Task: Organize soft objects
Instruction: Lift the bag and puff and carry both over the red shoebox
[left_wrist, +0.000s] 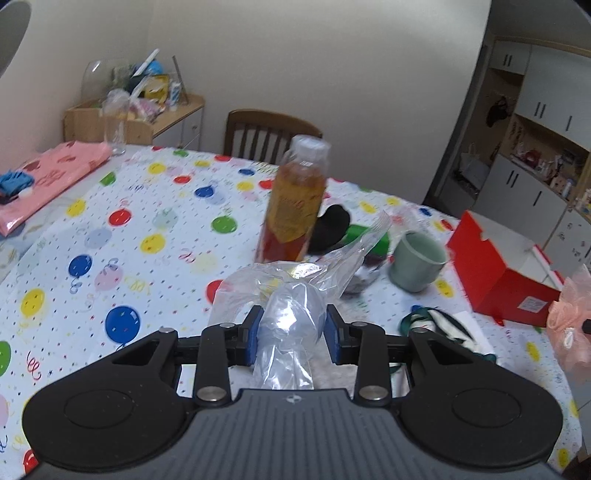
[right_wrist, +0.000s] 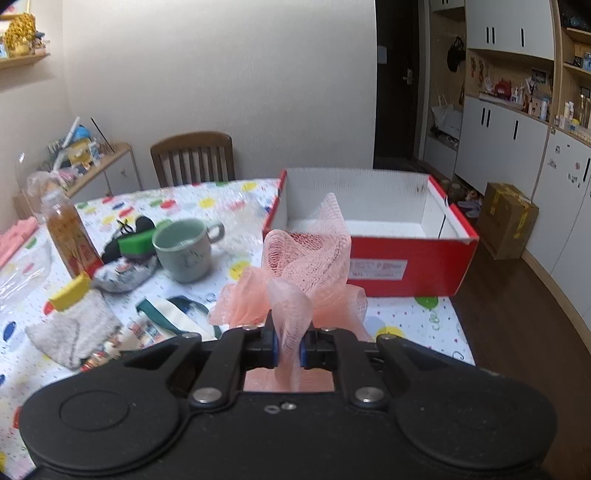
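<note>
Overhead, both grippers hovered above the balloon-print tablecloth (left_wrist: 122, 206). The left gripper (left_wrist: 291, 332) clamped a clear plastic bag (left_wrist: 291, 317); the right gripper (right_wrist: 288, 347) pinched a pink mesh sponge (right_wrist: 306, 266) before the red box (right_wrist: 406, 266).

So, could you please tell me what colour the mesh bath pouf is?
Pale pink mesh bath pouf, clearest in the right wrist view.

Both wrist views look forward, low over the bench (left_wrist: 110, 229). Shared: red box (right_wrist: 406, 266), cup (left_wrist: 417, 262), bottle (right_wrist: 70, 236), chair (left_wrist: 269, 129).
</note>
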